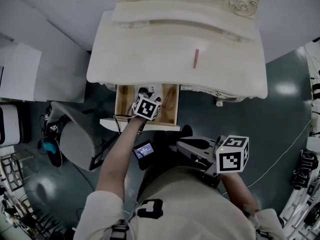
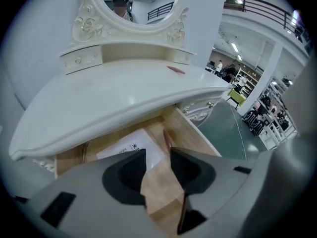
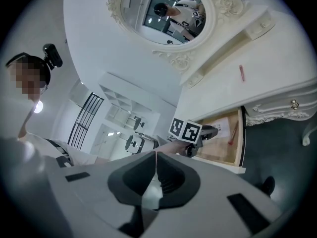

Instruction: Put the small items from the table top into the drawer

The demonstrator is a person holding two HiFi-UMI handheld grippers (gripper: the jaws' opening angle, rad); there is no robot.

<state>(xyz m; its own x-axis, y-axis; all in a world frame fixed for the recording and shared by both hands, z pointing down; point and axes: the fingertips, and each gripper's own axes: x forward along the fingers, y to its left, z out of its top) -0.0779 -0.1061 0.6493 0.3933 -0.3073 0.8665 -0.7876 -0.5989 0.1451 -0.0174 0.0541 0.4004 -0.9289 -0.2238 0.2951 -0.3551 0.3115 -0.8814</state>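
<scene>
One pink stick lies on the surface; left gripper jaws stand spread, empty, over the drawer; right gripper jaws pressed together.

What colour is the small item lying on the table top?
Pinkish red; the item shows best in the head view.
</scene>
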